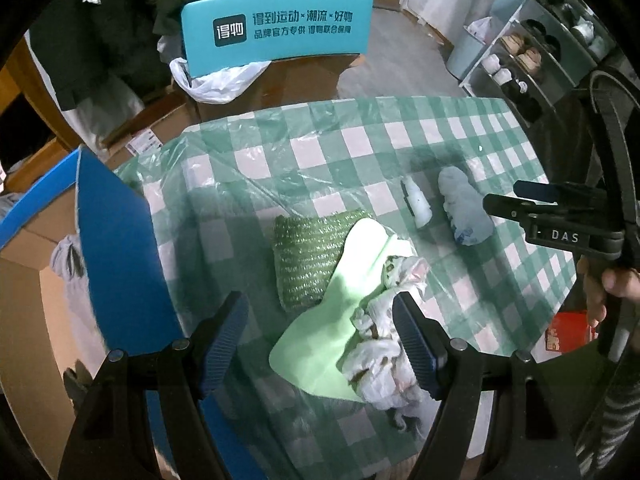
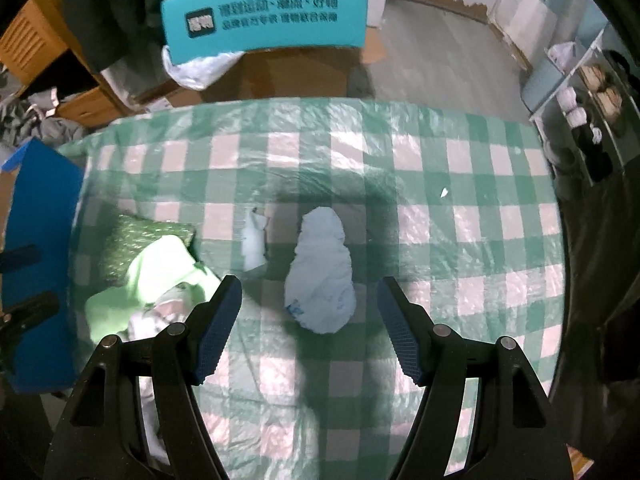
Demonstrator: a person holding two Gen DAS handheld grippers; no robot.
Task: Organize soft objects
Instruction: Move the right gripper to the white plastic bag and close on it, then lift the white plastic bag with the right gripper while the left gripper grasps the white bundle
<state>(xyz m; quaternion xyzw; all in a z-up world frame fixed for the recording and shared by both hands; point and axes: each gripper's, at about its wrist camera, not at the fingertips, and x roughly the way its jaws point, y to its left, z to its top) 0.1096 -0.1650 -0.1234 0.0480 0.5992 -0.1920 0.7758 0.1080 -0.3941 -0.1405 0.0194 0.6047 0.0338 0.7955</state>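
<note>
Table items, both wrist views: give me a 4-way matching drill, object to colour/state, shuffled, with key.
Column 1
1. scrub pad
2. flat cloth
3. rolled bundle
4. left gripper

Column 2
A. pale blue-white, lying alone ahead of the right gripper
B. open, jaws straddling the crumpled patterned fabric
C. dark green mesh, partly under another item
D. light green, draped over the mesh piece

Pairs: 1-C, 2-D, 3-A, 4-B
</note>
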